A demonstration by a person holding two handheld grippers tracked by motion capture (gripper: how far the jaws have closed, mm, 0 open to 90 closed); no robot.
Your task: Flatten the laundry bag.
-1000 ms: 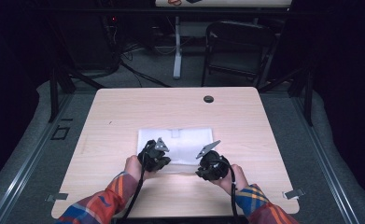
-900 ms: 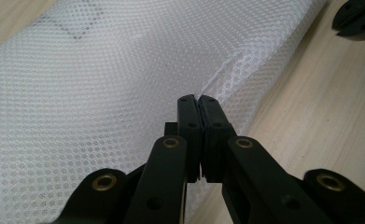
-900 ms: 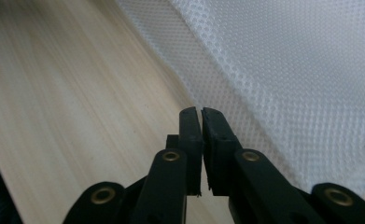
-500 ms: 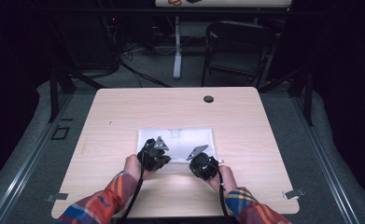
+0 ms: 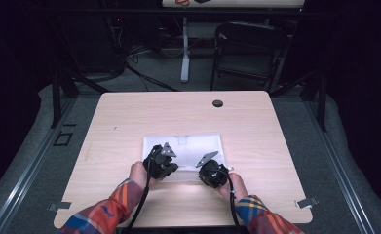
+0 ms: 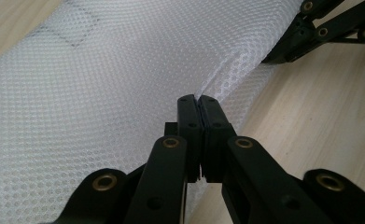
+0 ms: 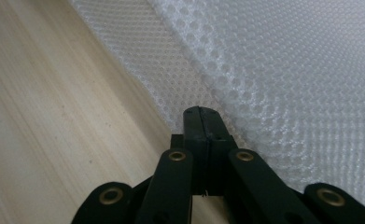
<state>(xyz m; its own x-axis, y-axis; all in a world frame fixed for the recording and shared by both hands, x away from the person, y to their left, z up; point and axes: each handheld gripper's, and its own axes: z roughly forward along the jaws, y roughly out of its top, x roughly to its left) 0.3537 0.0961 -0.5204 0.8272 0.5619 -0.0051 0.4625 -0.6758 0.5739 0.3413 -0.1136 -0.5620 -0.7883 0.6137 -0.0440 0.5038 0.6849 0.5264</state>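
White mesh cloth (image 5: 184, 147) lies flat at the centre of the wooden desk (image 5: 129, 117). The left gripper (image 6: 200, 100) has its fingers pressed together on the cloth's near edge; the right gripper (image 7: 203, 112) likewise pinches that edge, lower right of it.

Table: light wood-grain table (image 5: 129, 126) with rounded corners, a small dark round grommet (image 5: 218, 103) near its far edge.
Floor: grey carpet (image 5: 319, 146) around the table, with a metal rail (image 5: 22, 170) running along each side.
Behind the table: a dark folding chair (image 5: 246, 53), a white post (image 5: 184, 48) on a foot, loose black cables (image 5: 144, 75).
Light: table brightly lit, surroundings nearly black.
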